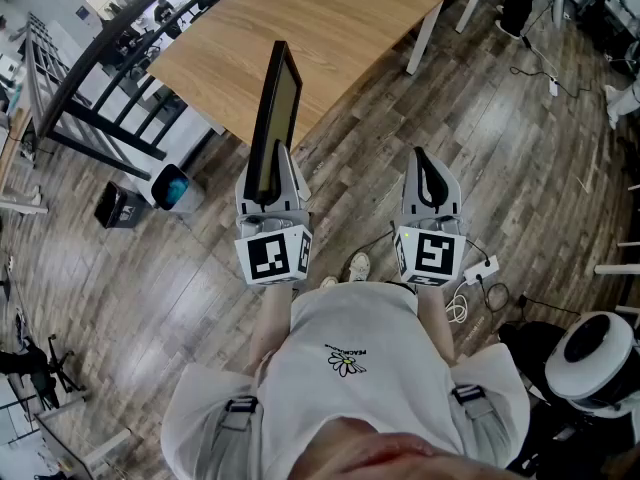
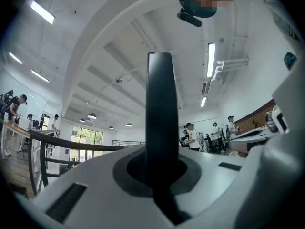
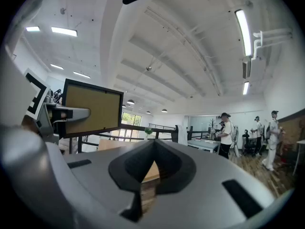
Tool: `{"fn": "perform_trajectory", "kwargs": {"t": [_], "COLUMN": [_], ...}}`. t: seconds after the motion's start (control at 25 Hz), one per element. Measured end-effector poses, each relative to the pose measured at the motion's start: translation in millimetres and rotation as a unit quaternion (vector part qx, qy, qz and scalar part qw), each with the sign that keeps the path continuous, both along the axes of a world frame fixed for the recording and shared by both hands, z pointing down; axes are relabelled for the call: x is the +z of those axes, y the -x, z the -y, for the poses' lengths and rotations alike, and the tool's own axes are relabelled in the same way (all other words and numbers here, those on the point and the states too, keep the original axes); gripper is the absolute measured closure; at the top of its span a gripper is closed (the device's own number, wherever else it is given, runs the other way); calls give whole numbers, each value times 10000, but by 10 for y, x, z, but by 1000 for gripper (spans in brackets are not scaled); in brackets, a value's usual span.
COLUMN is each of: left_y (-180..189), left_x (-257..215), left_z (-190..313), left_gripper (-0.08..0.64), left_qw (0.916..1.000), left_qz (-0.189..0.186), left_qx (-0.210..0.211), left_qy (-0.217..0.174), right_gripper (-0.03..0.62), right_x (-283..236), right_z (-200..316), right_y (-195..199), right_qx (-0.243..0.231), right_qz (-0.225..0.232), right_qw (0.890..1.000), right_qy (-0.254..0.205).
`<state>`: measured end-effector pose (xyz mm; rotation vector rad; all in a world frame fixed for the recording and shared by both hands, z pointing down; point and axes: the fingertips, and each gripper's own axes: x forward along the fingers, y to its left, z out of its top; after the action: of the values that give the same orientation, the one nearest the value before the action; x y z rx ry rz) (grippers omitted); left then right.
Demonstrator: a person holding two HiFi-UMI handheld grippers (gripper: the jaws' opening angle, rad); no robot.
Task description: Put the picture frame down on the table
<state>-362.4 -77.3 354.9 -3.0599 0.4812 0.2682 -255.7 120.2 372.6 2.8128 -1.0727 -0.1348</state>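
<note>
Picture frame [image 1: 272, 118] is held upright and edge-on in the left gripper [image 1: 270, 173], whose jaws are clamped shut on its lower edge. It rises well above the jaw tips. Its rim is black, and its tan face is turned toward the right gripper [image 1: 430, 173].

To the left of the left gripper, down on the plank floor [image 1: 150, 268], a black railing [image 1: 100, 78] and a small bin [image 1: 175, 186] can be seen. In the left gripper view the frame [image 2: 161, 118] is shown as a dark vertical bar gripped in the middle of the jaws. A marker cube [image 1: 275, 253] is carried at the rear of this gripper.

Ahead of both grippers a wooden table [image 1: 330, 28] is seen. The frame is held in the air in front of the table's near corner and is not resting on it.

The right gripper is held beside the left one, apart from it and at about the same height. Its jaws are closed with their tips together, and nothing is held between them. In the right gripper view the frame [image 3: 90, 106] is seen up and to the left, face-on, with the left gripper [image 3: 62, 113] clamped on its edge. A second marker cube [image 1: 428, 255] is carried at the rear of the right gripper.

To the right of the right gripper and lower, a white power strip [image 1: 480, 271] with its cable lies on the floor.
</note>
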Motion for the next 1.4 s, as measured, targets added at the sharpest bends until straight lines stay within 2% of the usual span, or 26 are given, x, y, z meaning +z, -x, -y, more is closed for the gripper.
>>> {"fn": "perform_trajectory", "kwargs": {"t": [0.24, 0.36, 0.52, 0.72, 0.92, 1.08, 1.2, 1.4], "left_y": [-22, -36, -124, -246, -455, -591, -684, -889], "left_x": [-33, 45, 189, 185, 95, 59, 46, -33], "left_z": [-30, -56, -90, -189, -323, -467, -562, -389], "left_gripper": [537, 537, 537, 537, 537, 537, 537, 537], "left_qw": [10000, 9998, 9993, 9992, 9992, 9986, 9989, 9989], "left_qz": [-28, 28, 195, 218, 44, -152, -178, -303], "left_qx": [-45, -31, 87, 133, 285, 375, 391, 300], "left_qy": [75, 201, 307, 296, 288, 331, 188, 204], "right_gripper": [584, 583, 583, 583, 583, 583, 583, 583], "right_x": [9, 70, 133, 82, 55, -43, -77, -156], "right_z": [14, -7, 27, -9, -155, -313, -496, -594], "right_y": [-37, -62, -123, -196, -400, -487, -543, -672], "right_qx": [-128, -198, -480, -660, -627, -616, -507, -357], "right_qz": [14, 175, 491, 530, 638, 471, 444, 338], "right_qw": [9999, 9996, 9974, 9953, 9936, 9938, 9936, 9936], "right_qy": [70, 70, -227, -472, -690, -795, -902, -1017]}}
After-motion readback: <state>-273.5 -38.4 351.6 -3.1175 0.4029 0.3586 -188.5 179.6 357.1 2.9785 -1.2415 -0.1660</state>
